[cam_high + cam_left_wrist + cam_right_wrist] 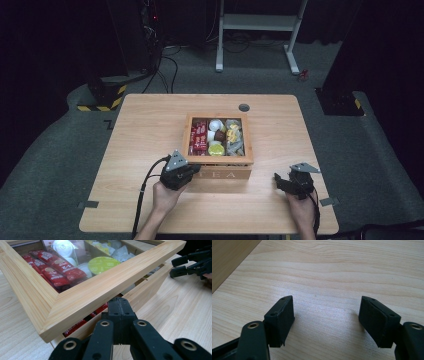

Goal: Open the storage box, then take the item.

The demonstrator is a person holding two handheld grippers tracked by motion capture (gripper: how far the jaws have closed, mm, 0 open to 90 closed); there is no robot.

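A wooden tea box [225, 174] stands in the middle of the table, under a glass lid with a pale wood frame [82, 297]. Through the glass I see red sachets [55, 272], white capsules [62, 246] and a yellow-green capsule [103, 263]. My left gripper [192, 170] is shut, its joined tips [120, 305] tucked under the lid's front rim. The lid's near edge stands a little above the box wall [147, 290]. My right gripper [276, 180] rests open on bare table [327, 277] to the right of the box, with nothing between its fingers.
A round cable hole [244, 107] sits behind the box. The table's front edge [210, 231] is close to both hands. A white desk frame [257, 22] and dark equipment stand on the floor beyond the table.
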